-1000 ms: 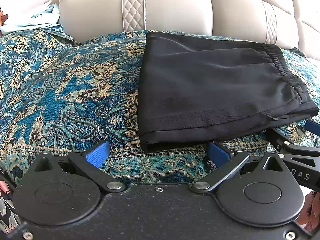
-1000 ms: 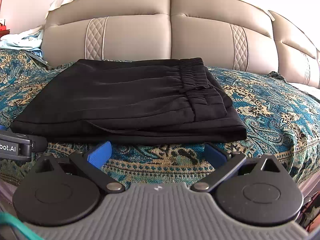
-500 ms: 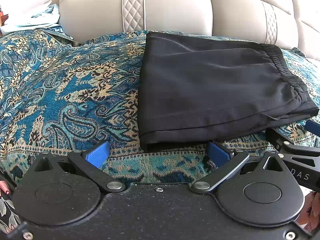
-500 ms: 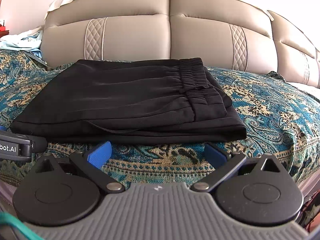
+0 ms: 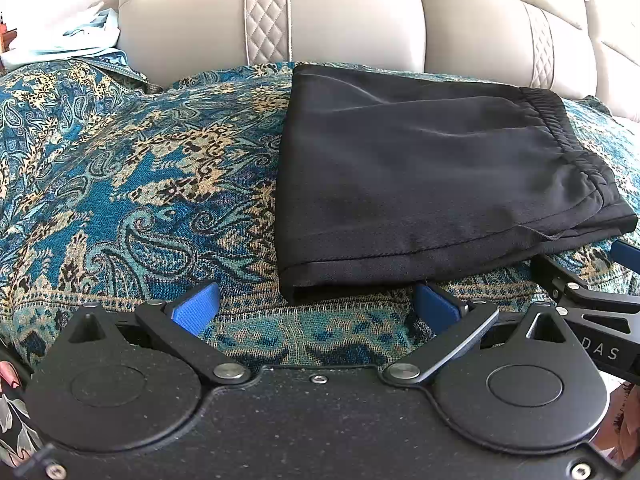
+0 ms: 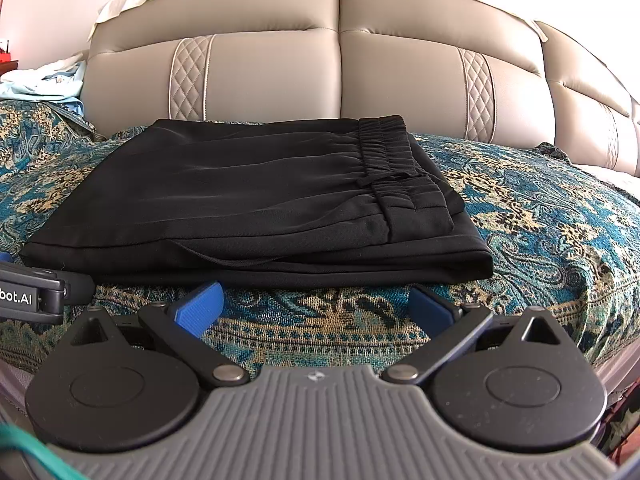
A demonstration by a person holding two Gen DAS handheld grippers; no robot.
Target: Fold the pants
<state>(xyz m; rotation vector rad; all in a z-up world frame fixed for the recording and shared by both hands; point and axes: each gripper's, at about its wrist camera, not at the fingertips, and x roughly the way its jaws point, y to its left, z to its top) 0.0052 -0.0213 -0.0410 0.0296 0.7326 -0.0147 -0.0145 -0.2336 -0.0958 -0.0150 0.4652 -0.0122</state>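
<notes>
Resting unchanged, folded pants [image 6: 256, 200] lie before both grippers' spread, empty fingers [image 5: 196, 308].

The right gripper [image 5: 592, 280] shows in the left wrist view only as a black arm and one blue pad, off to the right of the left gripper [image 5: 316, 306]; the frame edge cuts the rest, with just "DAS" of its lettering legible. In the right wrist view the left gripper [image 6: 36, 292] enters from the left, cropped so its label reads "bot.AI". The pants [image 6: 256, 200] hide their own lower layers, so the fold count is unclear. Pale bedding [image 5: 68, 40] far ahead-left is blown out. A green cord [image 6: 28, 456] is blurred and cut off.
</notes>
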